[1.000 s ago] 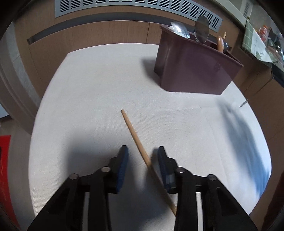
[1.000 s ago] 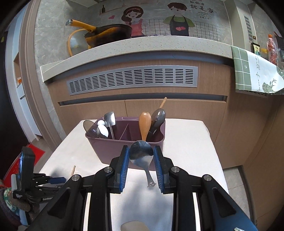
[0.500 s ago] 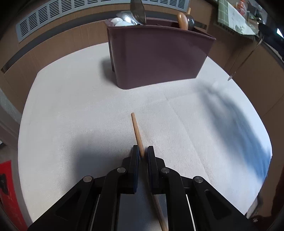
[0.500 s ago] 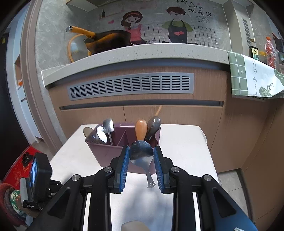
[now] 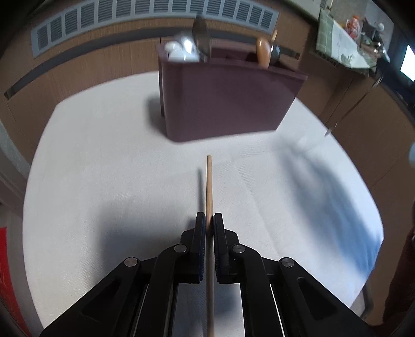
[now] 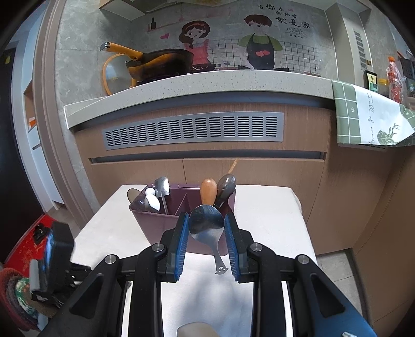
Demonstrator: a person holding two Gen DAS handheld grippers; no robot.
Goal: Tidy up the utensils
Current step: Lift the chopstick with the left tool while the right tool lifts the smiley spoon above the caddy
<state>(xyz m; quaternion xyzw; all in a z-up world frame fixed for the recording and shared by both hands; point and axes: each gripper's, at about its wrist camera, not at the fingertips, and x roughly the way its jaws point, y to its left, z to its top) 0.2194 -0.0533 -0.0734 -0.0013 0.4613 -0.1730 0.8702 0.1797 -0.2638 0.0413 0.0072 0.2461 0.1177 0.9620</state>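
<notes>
Clamping the wooden chopstick [image 5: 209, 186] tight in the left gripper [image 5: 209, 223], lifted clear of the white table [image 5: 103, 160], tip aimed at the maroon utensil caddy [image 5: 228, 103]. Pinching the steel spoon [image 6: 206, 228] by its bowl in the right gripper [image 6: 206, 233], handle hanging down, before the caddy.

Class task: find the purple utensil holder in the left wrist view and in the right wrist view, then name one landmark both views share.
Left wrist: purple utensil holder upper centre, beyond the chopstick.
Right wrist: purple utensil holder centre, behind the held metal spoon.
Shared landmark: grey vent grille.
</notes>
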